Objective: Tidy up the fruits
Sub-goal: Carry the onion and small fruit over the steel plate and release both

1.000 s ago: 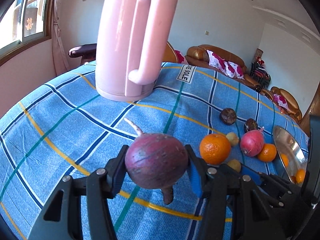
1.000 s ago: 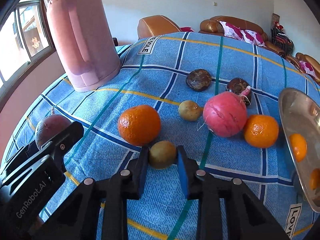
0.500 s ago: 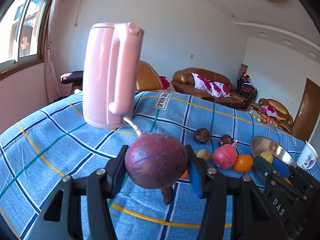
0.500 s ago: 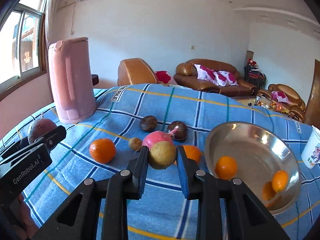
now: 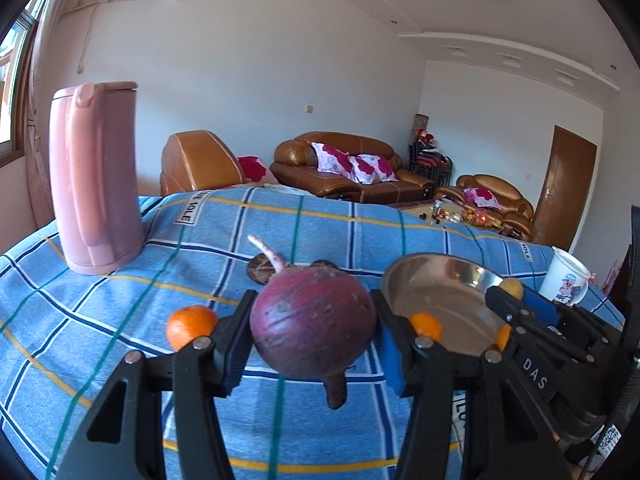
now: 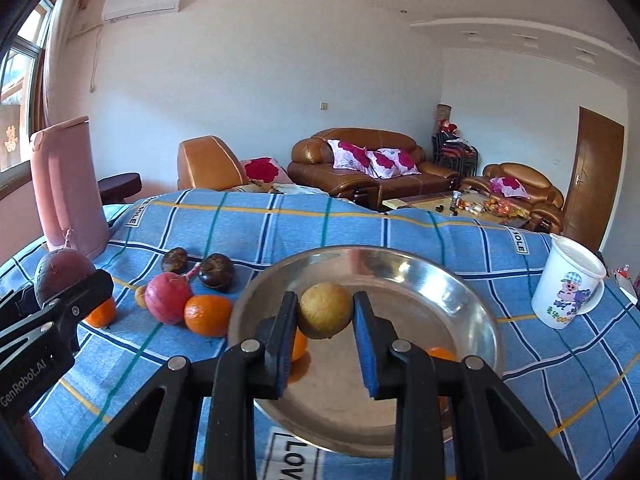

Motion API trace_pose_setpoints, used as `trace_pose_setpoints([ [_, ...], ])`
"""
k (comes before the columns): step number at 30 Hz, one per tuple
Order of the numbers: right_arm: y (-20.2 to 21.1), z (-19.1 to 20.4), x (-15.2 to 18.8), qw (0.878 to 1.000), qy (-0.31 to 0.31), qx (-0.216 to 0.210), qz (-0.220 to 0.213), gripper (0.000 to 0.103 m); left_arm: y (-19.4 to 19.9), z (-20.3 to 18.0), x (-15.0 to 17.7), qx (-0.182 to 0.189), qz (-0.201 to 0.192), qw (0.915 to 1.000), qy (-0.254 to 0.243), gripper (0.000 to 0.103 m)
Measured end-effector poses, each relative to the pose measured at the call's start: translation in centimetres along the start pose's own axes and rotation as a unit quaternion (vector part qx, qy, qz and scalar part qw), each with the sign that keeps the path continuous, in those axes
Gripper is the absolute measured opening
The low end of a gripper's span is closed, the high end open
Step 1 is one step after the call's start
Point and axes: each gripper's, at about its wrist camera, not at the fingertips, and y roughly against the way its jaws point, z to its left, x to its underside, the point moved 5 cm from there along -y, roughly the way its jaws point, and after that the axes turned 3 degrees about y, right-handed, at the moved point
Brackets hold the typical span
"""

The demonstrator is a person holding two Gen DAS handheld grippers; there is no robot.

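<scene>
In the left wrist view the dark purple radish (image 5: 314, 322) fills the gap of the left hand-held gripper (image 5: 314, 332), hiding most of the fruit behind it: only the top of a dark round fruit (image 5: 262, 268) peeks past its pale root tail. An orange (image 5: 191, 326) shows just left of the left finger, and another orange (image 5: 426, 326) in the steel bowl (image 5: 448, 280) is half cut off by the right finger. The left hand-held gripper is partly closed, its pads pressed on both sides of the radish, which it holds above the blue checked surface (image 5: 120, 312). To its right the right hand-held gripper (image 6: 325, 316) is clamped narrowly on a small yellow-brown fruit (image 6: 325, 310), held over the bowl's middle; what kind of fruit it is cannot be made out. Its fingers cover parts of two oranges in the bowl. Left of it lie a pink radish (image 6: 168, 298), an orange (image 6: 208, 314) and two dark fruits. A pink kettle (image 5: 94, 176) stands far left, a white mug (image 6: 570, 284) far right.
</scene>
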Motion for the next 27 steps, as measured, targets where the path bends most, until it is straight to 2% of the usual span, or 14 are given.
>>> trace_pose_setpoints([
  [9, -1.6, -6.1, 0.2, 0.999, -0.025, 0.028, 0.014, 0.03, -2.2, -5.9, 0.4, 0.024, 0.012, 0.999, -0.036, 0.056],
  [17, -3.6, -9.1, 0.5, 0.998, -0.025, 0.039, 0.031, 0.03, -4.3, -10.8, 0.9, 0.033, 0.026, 0.9965, -0.072, 0.056],
  [23, -5.7, -9.7, 0.7, 0.998, -0.027, 0.02, 0.058, 0.03, -6.0, -13.1, 1.3, 0.026, 0.044, 0.9943, -0.094, 0.056],
  [27, -7.2, -9.9, 1.1, 0.995, -0.035, -0.001, 0.088, 0.03, -7.3, -13.6, 1.7, 0.012, 0.072, 0.9923, -0.1, 0.056],
])
